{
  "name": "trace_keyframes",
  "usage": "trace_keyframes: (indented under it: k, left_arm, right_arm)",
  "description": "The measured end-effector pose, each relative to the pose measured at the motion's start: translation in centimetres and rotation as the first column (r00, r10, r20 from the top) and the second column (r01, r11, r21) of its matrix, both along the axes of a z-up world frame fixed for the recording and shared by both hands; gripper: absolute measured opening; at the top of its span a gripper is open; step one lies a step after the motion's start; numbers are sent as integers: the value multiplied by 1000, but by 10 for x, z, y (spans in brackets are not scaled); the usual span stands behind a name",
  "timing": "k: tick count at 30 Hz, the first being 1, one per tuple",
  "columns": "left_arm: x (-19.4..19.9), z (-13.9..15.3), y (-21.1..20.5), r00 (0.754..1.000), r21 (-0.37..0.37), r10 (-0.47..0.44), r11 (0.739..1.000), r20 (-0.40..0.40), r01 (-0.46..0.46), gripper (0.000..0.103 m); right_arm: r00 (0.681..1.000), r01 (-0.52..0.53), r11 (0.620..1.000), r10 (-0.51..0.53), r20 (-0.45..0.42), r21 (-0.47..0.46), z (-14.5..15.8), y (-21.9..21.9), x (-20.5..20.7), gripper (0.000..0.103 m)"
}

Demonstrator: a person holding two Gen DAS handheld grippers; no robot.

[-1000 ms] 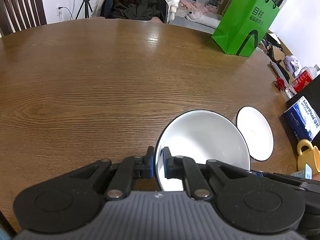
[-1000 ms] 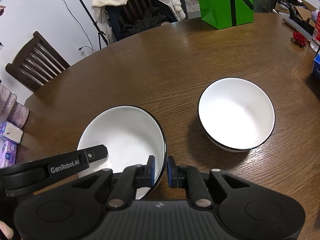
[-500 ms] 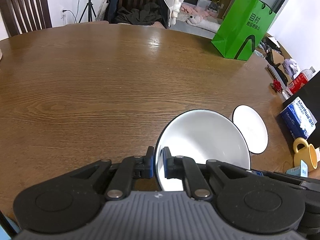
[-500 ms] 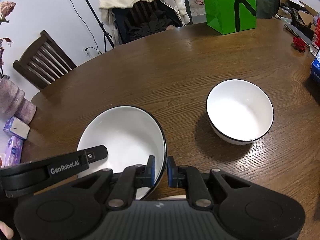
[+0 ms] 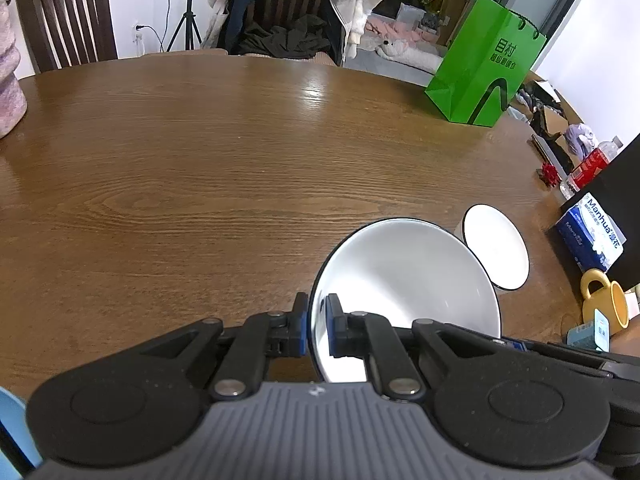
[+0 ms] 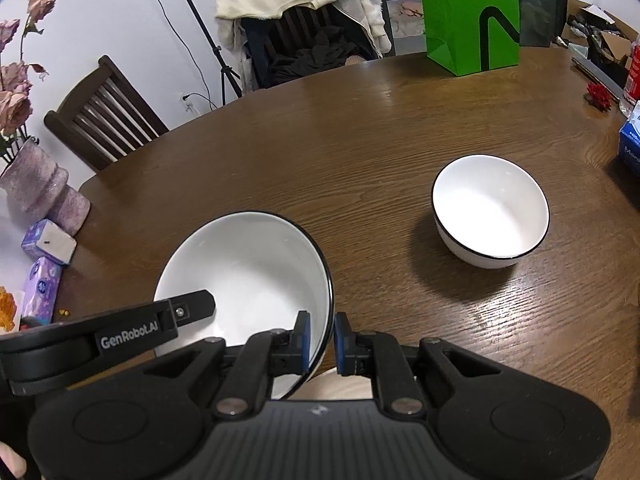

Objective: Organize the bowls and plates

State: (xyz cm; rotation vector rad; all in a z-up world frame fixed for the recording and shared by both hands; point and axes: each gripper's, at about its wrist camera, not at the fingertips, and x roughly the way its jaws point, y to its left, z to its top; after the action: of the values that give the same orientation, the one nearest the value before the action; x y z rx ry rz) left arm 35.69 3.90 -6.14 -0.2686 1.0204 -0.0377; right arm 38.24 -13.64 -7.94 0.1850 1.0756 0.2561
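Wide bare stretch of the wooden table (image 5: 224, 168) is lying open ahead and leftward. Right side is crowding up: small white bowl (image 6: 491, 210) standing alone, tissue box (image 5: 592, 236) and yellow mug (image 5: 604, 300) sitting near the edge. Green bag (image 5: 486, 68) is blocking the far rim; pink vase (image 6: 42, 192) is standing at the left edge.

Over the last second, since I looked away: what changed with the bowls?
The large bowl, clamped by left gripper and right gripper, rose off the table; the view widened. Both grips and the small bowl stayed unchanged.
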Motion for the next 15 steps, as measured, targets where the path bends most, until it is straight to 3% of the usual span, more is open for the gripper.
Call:
trace_keyframes:
  k: [15]
  left_arm:
    - [-32, 12, 19, 1000, -4, 12, 1000, 18, -12, 9]
  right_arm:
    - [1000, -15, 1000, 15, 21, -1, 14, 17, -32, 12]
